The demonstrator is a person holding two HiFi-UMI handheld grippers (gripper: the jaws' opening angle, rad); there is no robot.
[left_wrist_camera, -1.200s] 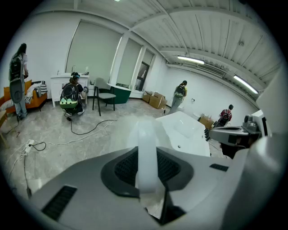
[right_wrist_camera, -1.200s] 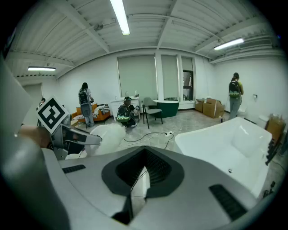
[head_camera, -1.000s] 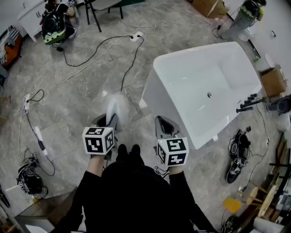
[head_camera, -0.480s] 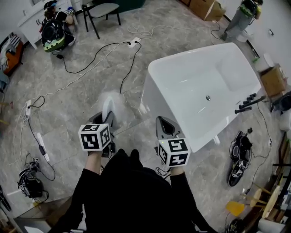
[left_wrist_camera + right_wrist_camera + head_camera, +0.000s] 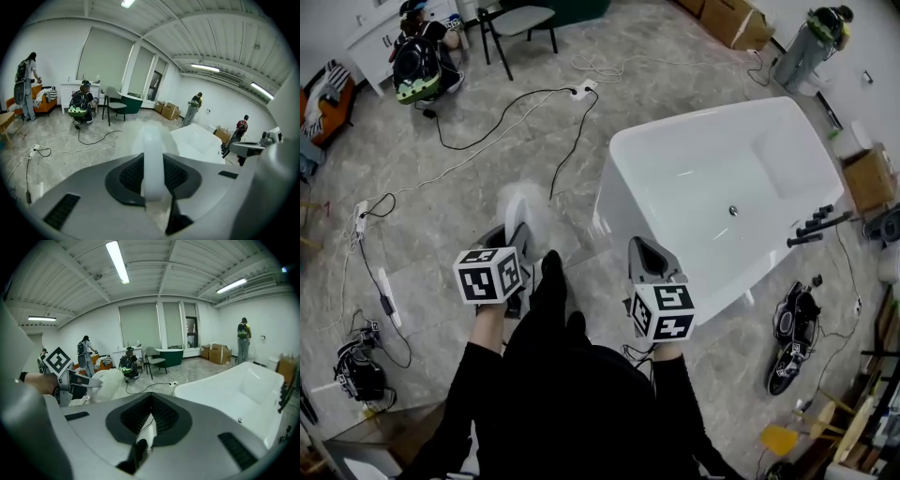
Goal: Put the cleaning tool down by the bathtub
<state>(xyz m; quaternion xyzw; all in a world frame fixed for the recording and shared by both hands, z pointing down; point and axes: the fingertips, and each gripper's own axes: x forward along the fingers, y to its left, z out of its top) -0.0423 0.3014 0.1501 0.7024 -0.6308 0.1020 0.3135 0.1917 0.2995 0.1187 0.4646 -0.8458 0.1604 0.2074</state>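
The cleaning tool [image 5: 521, 212] is white, with a smooth handle and a fluffy head that points forward over the floor. My left gripper [image 5: 516, 242] is shut on its handle, a short way left of the white bathtub [image 5: 694, 173]. In the left gripper view the handle [image 5: 153, 161] stands up between the shut jaws, with the bathtub [image 5: 199, 140] beyond on the right. My right gripper [image 5: 643, 253] is shut with nothing in it, just in front of the tub's near wall. The right gripper view shows its jaws together [image 5: 140, 442], the bathtub [image 5: 239, 390] at right and the cleaning tool [image 5: 104, 384] at left.
Black cables [image 5: 502, 108] trail over the stone floor to the left of the tub. A black tap [image 5: 814, 227] stands at the tub's right rim. A chair [image 5: 521, 21], a backpack [image 5: 416, 66] and cardboard boxes [image 5: 733, 21] lie further off. Several people stand in the room.
The left gripper with the cleaning tool has drifted a little left and forward. The person's foot has stepped forward between the grippers. The right gripper has shifted slightly right.
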